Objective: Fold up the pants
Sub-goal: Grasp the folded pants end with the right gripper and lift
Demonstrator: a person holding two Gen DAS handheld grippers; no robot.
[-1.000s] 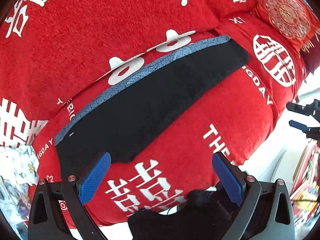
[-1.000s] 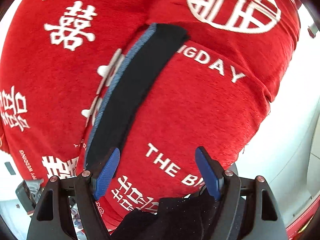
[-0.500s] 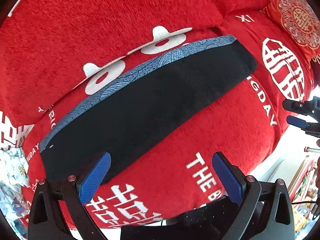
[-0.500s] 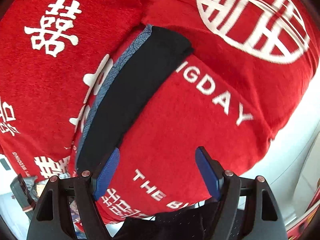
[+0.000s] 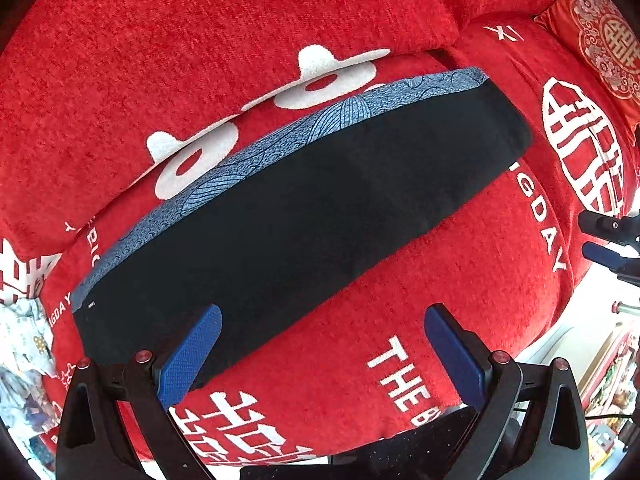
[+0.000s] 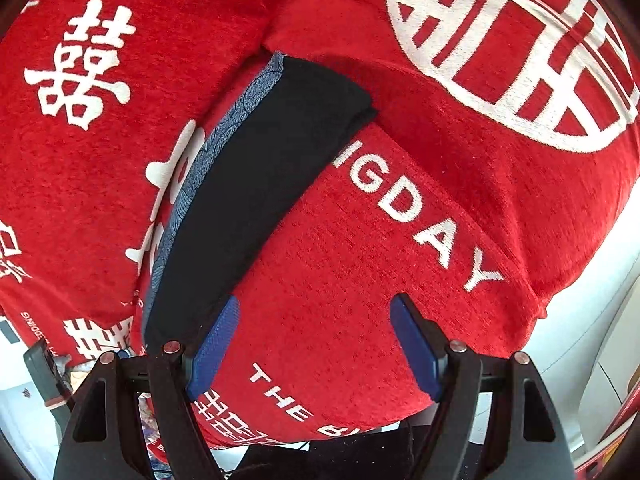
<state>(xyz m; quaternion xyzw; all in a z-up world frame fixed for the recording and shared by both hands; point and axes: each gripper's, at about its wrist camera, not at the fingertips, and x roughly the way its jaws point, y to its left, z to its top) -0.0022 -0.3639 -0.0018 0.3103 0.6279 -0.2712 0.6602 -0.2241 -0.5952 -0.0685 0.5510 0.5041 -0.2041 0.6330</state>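
Note:
Black pants (image 5: 304, 216), folded into a long strip with a blue-grey patterned band along the far edge, lie flat on the red sofa seat (image 5: 460, 280). My left gripper (image 5: 322, 320) hangs open just above the strip's near edge, towards its left end, with nothing between its blue pads. In the right wrist view the same pants (image 6: 260, 184) run away from me up the frame. My right gripper (image 6: 316, 308) is open over the bare red cover beside the strip's near edge. Its left pad overlaps that edge in the picture. The right gripper (image 5: 604, 240) also shows at the left view's right rim.
The red sofa backrest (image 5: 200, 40) rises behind the pants. A red embroidered cushion (image 5: 608, 36) sits at the far right corner. A pale patterned cloth (image 5: 24, 340) lies past the seat's left end. The seat front drops to a light floor (image 6: 592, 320).
Both grippers have come down and closer to the pants, which now fill more of each view. The jaws have stayed equally wide. The pants have not moved.

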